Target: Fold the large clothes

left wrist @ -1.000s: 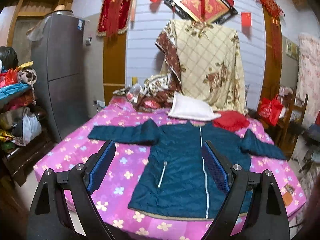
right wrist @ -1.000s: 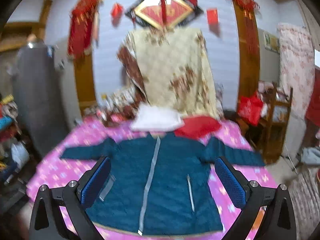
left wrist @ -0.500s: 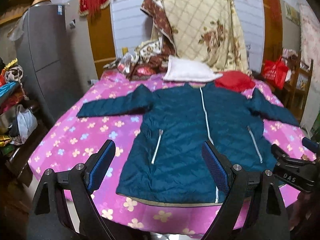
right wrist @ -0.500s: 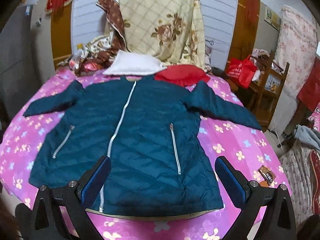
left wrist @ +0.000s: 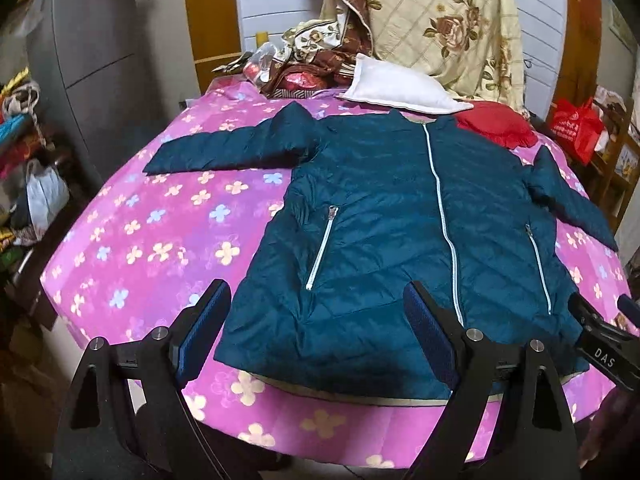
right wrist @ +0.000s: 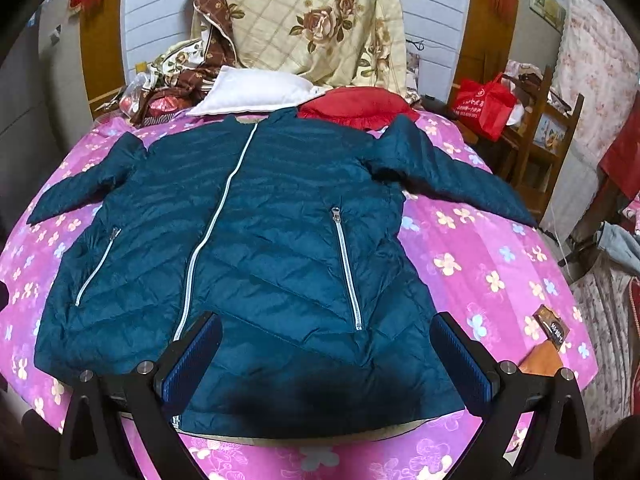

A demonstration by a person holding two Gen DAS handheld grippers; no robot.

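A dark teal quilted jacket (left wrist: 392,224) lies flat and face up on the pink flowered bed (left wrist: 160,248), zipped shut, both sleeves spread out to the sides. It also shows in the right wrist view (right wrist: 272,248). My left gripper (left wrist: 316,320) is open and empty, above the jacket's hem on its left half. My right gripper (right wrist: 328,344) is open and empty, above the hem on the jacket's right half. The right gripper's tip also shows at the right edge of the left wrist view (left wrist: 600,332).
A white pillow (left wrist: 396,88), a red garment (left wrist: 496,124) and a heap of patterned cloth (left wrist: 316,64) lie beyond the collar. A grey fridge (left wrist: 100,40) and cluttered shelves stand left. A red bag (right wrist: 484,108) and wooden chair stand right. A small card (right wrist: 554,328) lies on the bed's right edge.
Both grippers have moved forward and down toward the bed, so the jacket fills more of each view. Both have stayed open. The jacket has not moved.
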